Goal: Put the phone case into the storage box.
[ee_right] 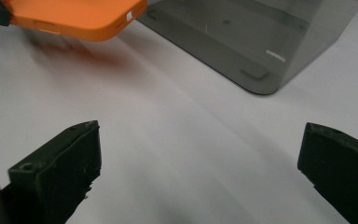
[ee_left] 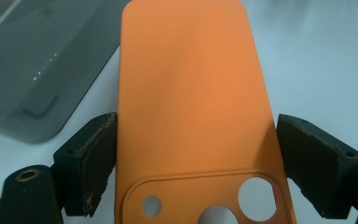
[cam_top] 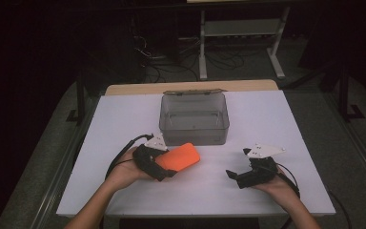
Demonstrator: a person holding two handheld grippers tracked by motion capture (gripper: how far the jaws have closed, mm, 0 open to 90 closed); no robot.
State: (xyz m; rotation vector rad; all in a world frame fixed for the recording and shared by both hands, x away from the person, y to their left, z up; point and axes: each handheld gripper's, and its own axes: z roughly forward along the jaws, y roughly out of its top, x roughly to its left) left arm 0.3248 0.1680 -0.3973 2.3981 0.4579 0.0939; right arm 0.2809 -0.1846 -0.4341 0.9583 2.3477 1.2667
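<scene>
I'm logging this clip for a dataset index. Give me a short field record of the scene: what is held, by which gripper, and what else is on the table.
held item: orange phone case, camera cutouts toward the gripper
holder: left gripper, jaws closed on the case's long edges
case position: lifted off the table, in front of the bin
right gripper: open, holding nothing, low over the table
container: smoky clear plastic bin, nothing visible inside

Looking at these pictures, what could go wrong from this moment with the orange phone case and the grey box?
1. The left gripper pinches the orange phone case only by its side edges near the camera cutout. Most of the case sticks out past the jaws, so it may tilt or slip.
2. The case's free end is close to the front wall of the grey box. It might hit that wall instead of passing over it.
3. The right gripper, open, holds nothing, so the light box could slide if bumped.
</scene>
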